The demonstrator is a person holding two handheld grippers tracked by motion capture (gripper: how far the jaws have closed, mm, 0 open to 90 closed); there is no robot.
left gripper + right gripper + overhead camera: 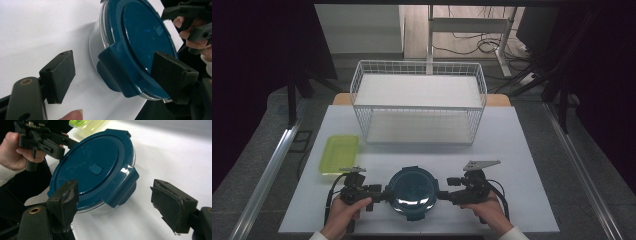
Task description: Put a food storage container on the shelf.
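Tongs flank the round blue-lidded container (412, 186) at the desk's (522, 150) near edge, left tongs (381, 193) at its nine o'clock, right tongs (443, 195) at its three o'clock, both gaping around lid clasps, gripping nothing.

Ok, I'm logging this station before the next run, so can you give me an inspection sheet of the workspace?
Surface: white table, bare at the right.
Job's things: round container with dark blue lid at the near edge, lid on, clip tabs down at both sides.
Clutter: yellow-green tray at the left; white wire rack at the back, its shelves bare.
Grippers: left claw and right claw flank the container, each with jaws apart around a clip tab, pads not pressing.
Cables: black cables trail from both claws toward the person; more lie on the floor behind.
Surroundings: dark curtains, grey floor, a desk frame beyond.
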